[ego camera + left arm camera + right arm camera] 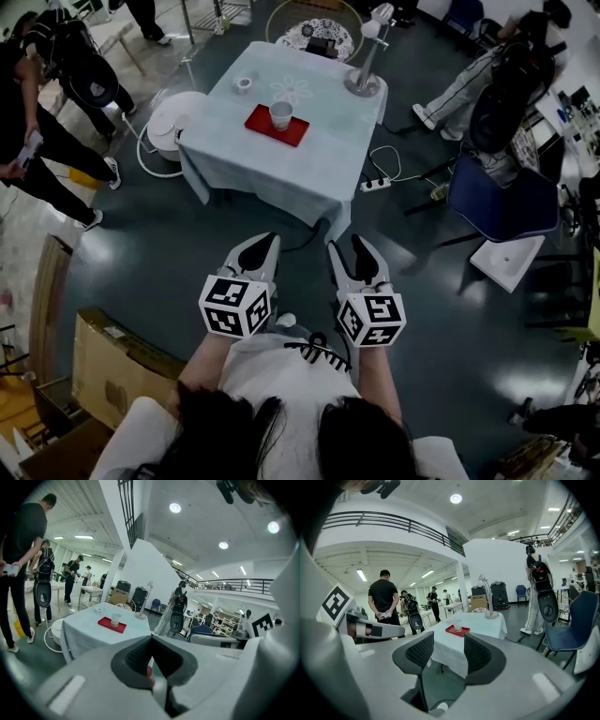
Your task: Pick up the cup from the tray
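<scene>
The cup (280,114) is standing upright near the middle of a red tray (258,121). It is small and pale, looking see-through in the left gripper view, with its open mouth up. The tray is lying flat on a worktop (309,169) under a light blue cloth, at 12 o'clock from both grippers and well apart from them.

The left gripper (267,242) is hanging over the floor with its jaws together on nothing. The right gripper (346,246) is hanging just beside it at 3 o'clock, jaws apart and empty.

From the tray, a tape roll (244,84) is sitting at 10 o'clock and a lamp (366,56) is standing at 2 o'clock, both apart from it. The tray's near edge is facing bare cloth. Dark open floor is lying between the grippers and the worktop's hanging edge.

A white round appliance (173,122) is sitting at the worktop's 9 o'clock side, a power strip (375,184) at its 4 o'clock corner, and a blue chair (502,202) farther off at 4 o'clock.

Each gripper's cube (234,305) is showing black-and-white square markers.
</scene>
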Available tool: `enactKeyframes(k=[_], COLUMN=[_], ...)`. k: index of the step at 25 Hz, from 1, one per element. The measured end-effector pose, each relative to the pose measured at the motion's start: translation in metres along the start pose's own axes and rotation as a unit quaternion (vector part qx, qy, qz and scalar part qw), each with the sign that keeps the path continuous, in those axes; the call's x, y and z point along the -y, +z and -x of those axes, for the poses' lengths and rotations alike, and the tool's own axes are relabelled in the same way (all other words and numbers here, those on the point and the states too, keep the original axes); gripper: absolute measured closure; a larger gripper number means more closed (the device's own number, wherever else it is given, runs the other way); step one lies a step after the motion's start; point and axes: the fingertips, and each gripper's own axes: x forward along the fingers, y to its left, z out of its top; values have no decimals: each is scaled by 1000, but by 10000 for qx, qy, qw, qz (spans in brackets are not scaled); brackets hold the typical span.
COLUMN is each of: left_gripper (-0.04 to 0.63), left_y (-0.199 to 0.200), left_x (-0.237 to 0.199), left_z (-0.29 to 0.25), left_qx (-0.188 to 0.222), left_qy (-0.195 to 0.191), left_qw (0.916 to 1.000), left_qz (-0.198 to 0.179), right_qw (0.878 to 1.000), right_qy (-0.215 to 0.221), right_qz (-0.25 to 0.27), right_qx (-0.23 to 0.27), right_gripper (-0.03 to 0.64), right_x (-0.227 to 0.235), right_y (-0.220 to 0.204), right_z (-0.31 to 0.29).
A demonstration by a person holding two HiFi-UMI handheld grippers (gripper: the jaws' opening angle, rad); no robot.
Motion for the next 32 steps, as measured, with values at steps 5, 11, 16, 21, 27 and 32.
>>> enactKeyframes(k=[5,11,16,21,27,32], left_gripper=[595,595,595,595,595,595], left_y=[13,29,46,58,72,83], left_x=[-22,-45,-68,-88,-112,-137], left_z=[-23,-55,-74,-93,-109,-115], left_qx=[-70,-169,-205,-327,-302,-215], left_qy=[26,16,-37,-153,-169,-27], left_qw=[10000,9999,9998,9993,9993,9996], left_qz=[47,5,-57,-95,-148,-177], right_qw=[9999,9997,9995,9994,9992,9993], right_qy=[-50,-144,-260,-276,-331,-339], right_qz=[-3,58,14,98,146,105], right_qx=[-89,-169,-191,-178,-153,-74], right_gripper=[378,360,347,351,345,339], right_x=[9,16,19,13,6,-1], right_y=[6,17,26,39,49,55], right_z=[-31,-67,-96,-124,-154,-172])
